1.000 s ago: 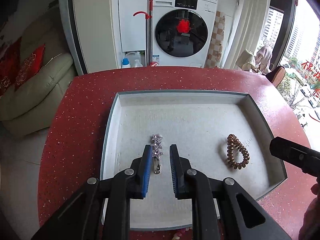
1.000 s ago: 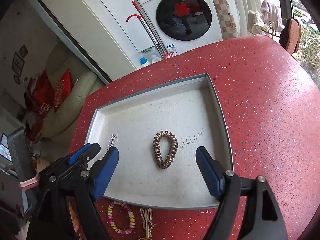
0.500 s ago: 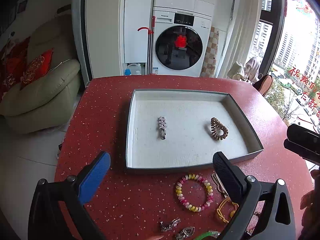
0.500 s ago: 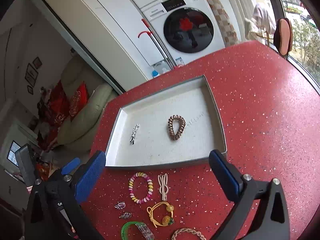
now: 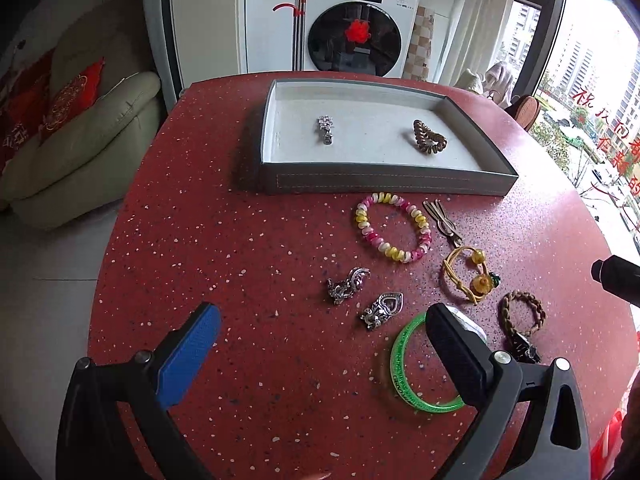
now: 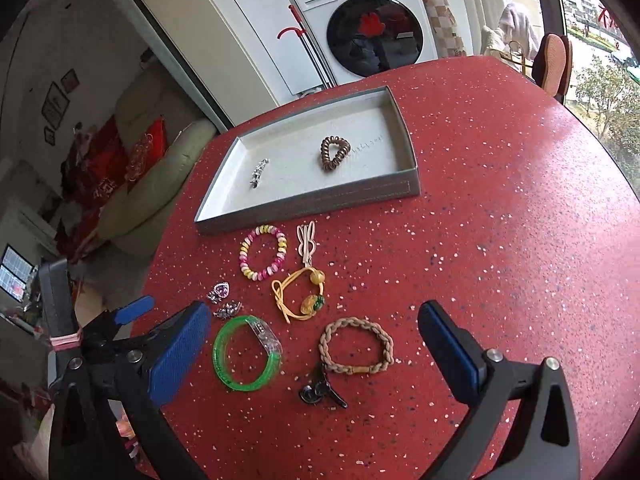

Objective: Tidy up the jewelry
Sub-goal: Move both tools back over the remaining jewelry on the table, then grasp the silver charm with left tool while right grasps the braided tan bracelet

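Green bangle (image 5: 404, 364): its right arc is hidden behind the left claw's (image 5: 320, 354) right finger; the clear block on it is half covered too. Small dark item (image 6: 322, 390) below the braided bracelet (image 6: 356, 346) is too murky to identify. Right claw (image 6: 314, 354) is cut off at the frame bottom.

Grey tray (image 5: 384, 182) sits at 12 o'clock on the red speckled bench (image 5: 224, 256). Inside: rhinestone hair clip (image 5: 326, 130) at 9 o'clock of the tray floor, brown spiral hair tie (image 5: 429, 143) at 3 o'clock, well apart. Faint scribble beside the hair tie, unreadable.

Loose on the bench, just in front of the tray: pink-yellow bead bracelet (image 5: 394, 227), beige clip (image 6: 306, 242), yellow cord bracelet (image 6: 300, 296), two silver brooches (image 5: 347, 285).

Washing machine (image 5: 358, 24) at 12 reads "Panasonic".

Both claws spread wide, holding nothing, hovering over the loose pieces.
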The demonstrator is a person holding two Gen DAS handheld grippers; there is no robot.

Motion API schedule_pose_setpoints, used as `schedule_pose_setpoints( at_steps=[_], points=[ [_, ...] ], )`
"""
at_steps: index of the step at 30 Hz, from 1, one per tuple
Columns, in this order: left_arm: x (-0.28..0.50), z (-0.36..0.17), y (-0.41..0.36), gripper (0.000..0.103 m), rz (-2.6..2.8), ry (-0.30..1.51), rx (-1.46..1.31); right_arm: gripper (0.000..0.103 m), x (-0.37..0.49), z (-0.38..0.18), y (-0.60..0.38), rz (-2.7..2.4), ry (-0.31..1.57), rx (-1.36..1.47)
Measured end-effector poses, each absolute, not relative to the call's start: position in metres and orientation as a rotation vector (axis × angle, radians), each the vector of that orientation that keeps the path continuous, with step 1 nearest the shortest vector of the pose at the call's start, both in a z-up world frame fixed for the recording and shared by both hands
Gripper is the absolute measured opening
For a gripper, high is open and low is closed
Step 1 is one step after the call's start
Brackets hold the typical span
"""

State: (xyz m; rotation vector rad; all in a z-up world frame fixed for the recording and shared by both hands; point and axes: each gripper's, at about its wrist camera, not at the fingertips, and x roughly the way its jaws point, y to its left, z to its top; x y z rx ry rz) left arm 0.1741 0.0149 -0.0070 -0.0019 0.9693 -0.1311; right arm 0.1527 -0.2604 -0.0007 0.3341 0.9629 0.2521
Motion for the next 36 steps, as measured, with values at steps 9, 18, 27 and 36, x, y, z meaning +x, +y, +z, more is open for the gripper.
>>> schedule_pose_setpoints(
  at_steps=[9,18,27,36],
  points=[
    [0.186,-0.021,0.04,0.103,-0.055,0.957,0.017,0.102,0.147,-0.028,-0.266,0.166,1.038,0.237],
    [0.2,-0.029,0.031,0.103,-0.1,0.971,0.055,0.082,0.157,-0.041,-0.272,0.129,1.084,0.227],
    [0.21,-0.038,0.017,0.103,-0.131,0.985,0.093,0.07,0.167,-0.05,-0.262,0.127,1.115,0.152],
    [0.214,-0.045,0.01,0.098,-0.148,1.012,0.087,0.06,0.166,-0.052,-0.233,0.112,1.109,-0.08]
  ],
)
